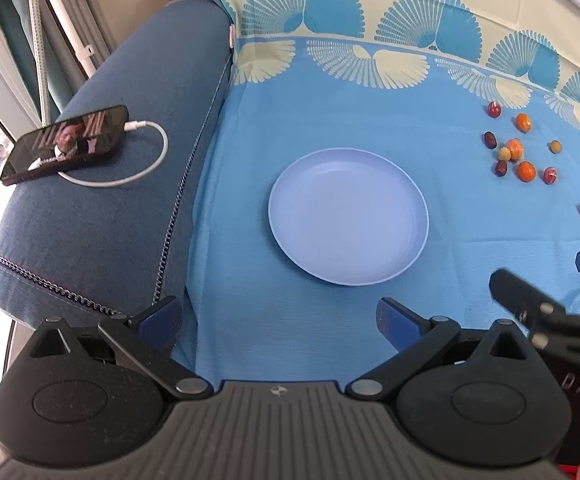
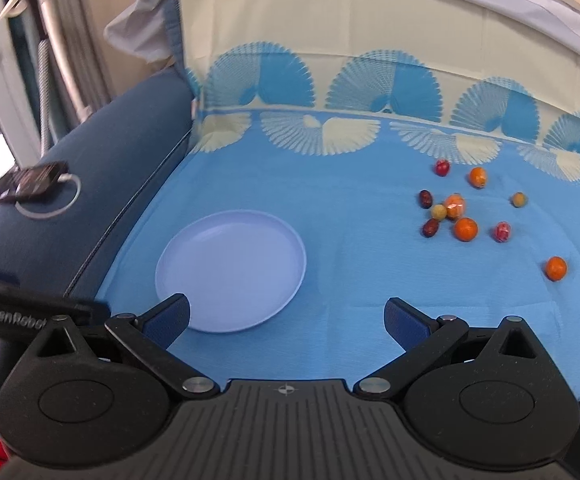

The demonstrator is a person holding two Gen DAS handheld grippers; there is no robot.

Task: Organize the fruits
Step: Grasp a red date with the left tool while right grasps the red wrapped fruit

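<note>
An empty pale blue plate [image 1: 348, 216] lies on the blue patterned cloth; it also shows in the right wrist view [image 2: 229, 270]. Several small fruits lie scattered to its right: orange ones [image 2: 466, 229], dark red dates [image 2: 430, 227], yellowish ones [image 2: 438, 212] and red ones [image 2: 502, 232]. The same cluster shows in the left wrist view [image 1: 526, 171]. My left gripper [image 1: 279, 320] is open and empty, just in front of the plate. My right gripper [image 2: 285, 320] is open and empty, near the plate's right front rim, well short of the fruits. It shows at the right edge of the left wrist view [image 1: 550, 280].
A dark blue sofa arm [image 1: 109, 208] stands left of the cloth, with a phone [image 1: 65, 144] and white charging cable [image 1: 145, 160] on it. A cream and blue patterned backrest [image 2: 370, 60] rises behind the fruits. One orange fruit [image 2: 556, 268] lies apart at the right.
</note>
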